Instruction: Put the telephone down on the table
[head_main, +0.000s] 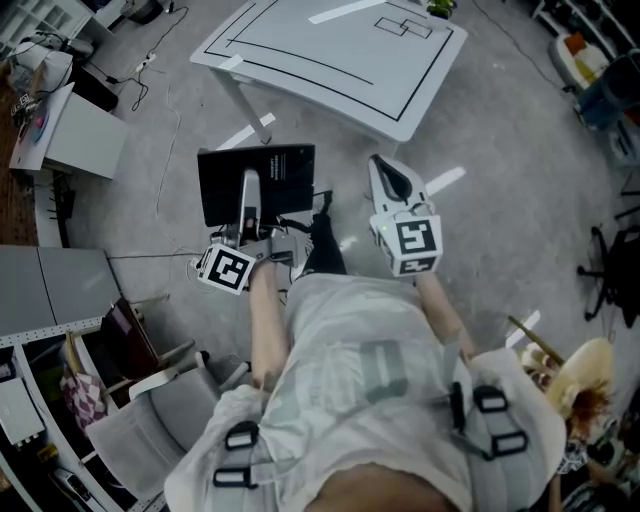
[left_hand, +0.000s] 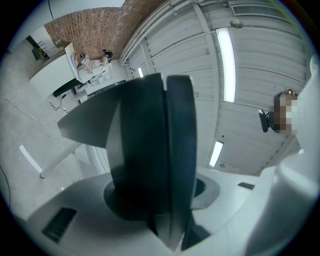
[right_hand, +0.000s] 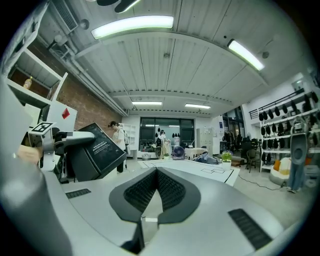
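The telephone (head_main: 258, 182) is a flat black slab with white print, held out over the grey floor in front of me. My left gripper (head_main: 248, 190) is shut on it, one grey finger lying across its top face. In the left gripper view the telephone (left_hand: 145, 150) fills the middle, edge-on between the jaws. The right gripper view shows it tilted at the left (right_hand: 97, 150). My right gripper (head_main: 386, 168) hangs beside it to the right, shut with nothing in it; its black pads (right_hand: 172, 187) meet at the tip. The white table (head_main: 340, 60) with black lines stands just beyond both grippers.
A white cabinet (head_main: 75, 135) and cables lie at the left. A grey chair (head_main: 140, 425) stands at the lower left, shelving beside it. A black office chair (head_main: 612, 270) is at the right. People (right_hand: 119, 132) stand far off by the windows.
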